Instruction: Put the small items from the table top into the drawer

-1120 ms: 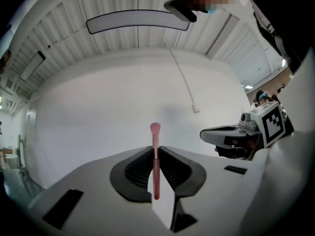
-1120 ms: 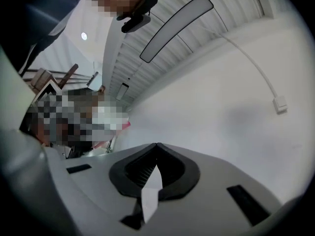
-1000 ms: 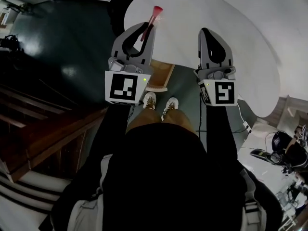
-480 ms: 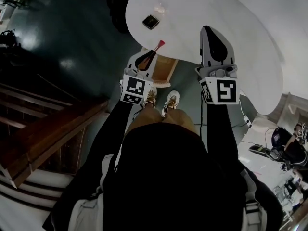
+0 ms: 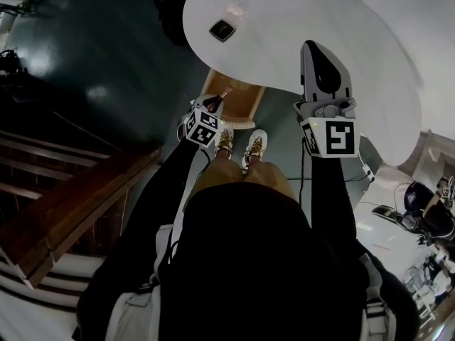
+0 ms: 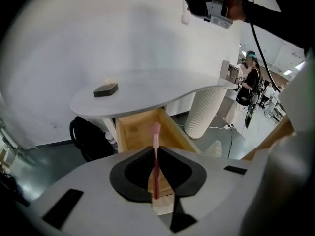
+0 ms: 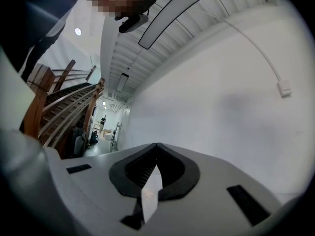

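Note:
My left gripper (image 5: 215,103) is shut on a thin pink stick (image 5: 225,92) with a paler tip and points steeply down at the open wooden drawer (image 5: 238,99) under the table edge. In the left gripper view the pink stick (image 6: 155,161) stands between the closed pads, over the drawer (image 6: 135,132). A small dark flat item (image 5: 222,30) lies on the white table (image 5: 320,20), with a faint pinkish spot (image 5: 234,9) beyond it. My right gripper (image 5: 318,50) hovers level over the table's near edge, shut with nothing in it (image 7: 156,147).
A black bag (image 6: 88,139) sits on the floor beside the drawer. A white ribbed column (image 6: 206,112) carries the table. Wooden stairs (image 5: 64,190) run along the left. The person's shoes (image 5: 242,144) stand just before the drawer.
My left gripper has dropped from above the table edge to the drawer and tipped downward, with the pink stick still in it. The right gripper has barely moved.

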Demonstrator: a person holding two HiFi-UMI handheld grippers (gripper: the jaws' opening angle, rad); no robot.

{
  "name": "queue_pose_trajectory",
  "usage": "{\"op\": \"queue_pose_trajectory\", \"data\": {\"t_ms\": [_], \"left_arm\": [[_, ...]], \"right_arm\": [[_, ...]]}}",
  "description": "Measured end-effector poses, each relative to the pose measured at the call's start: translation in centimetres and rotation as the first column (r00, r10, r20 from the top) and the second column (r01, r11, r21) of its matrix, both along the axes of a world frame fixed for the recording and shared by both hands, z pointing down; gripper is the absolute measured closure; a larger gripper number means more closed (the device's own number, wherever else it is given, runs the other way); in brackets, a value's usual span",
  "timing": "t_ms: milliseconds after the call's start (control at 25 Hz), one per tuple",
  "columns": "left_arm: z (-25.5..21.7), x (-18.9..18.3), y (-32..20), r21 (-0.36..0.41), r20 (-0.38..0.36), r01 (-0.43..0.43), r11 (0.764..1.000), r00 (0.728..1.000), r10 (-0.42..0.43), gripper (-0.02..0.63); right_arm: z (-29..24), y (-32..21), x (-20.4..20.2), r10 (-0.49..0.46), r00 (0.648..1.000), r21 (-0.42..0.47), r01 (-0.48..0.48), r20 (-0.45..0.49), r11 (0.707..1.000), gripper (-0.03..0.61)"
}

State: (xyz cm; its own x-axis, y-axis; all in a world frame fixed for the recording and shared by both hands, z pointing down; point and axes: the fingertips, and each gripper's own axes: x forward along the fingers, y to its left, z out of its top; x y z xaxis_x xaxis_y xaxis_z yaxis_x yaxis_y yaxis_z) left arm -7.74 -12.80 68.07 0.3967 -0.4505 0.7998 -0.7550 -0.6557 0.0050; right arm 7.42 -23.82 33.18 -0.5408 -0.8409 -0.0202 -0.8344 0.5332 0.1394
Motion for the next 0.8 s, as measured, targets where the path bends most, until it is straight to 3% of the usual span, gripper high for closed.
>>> {"op": "queue_pose_trajectory", "data": {"t_ms": [280, 720, 800], "left_arm": [[1.8, 0.3, -0.7, -0.051, 0.021, -0.036, 0.998, 0.999, 0.037, 0.56], [1.8, 1.4, -1.0, -0.012, 0.037, -0.082, 0.997, 0.996, 0.082, 0.557], [1.9, 1.4, -0.9, -0.015, 0.042, -0.089, 0.996, 0.995, 0.09, 0.518]], "right_arm": [[0.5, -0.3, 0.4, 0.016, 1.0, -0.017, -0.016, -0.019, 1.0, 0.552], [0.6, -0.1, 0.3, 0.026, 1.0, -0.021, -0.027, -0.013, 0.999, 0.552], [0.5, 0.0, 0.3, 0.028, 1.0, -0.019, -0.028, -0.012, 0.999, 0.552]]}}
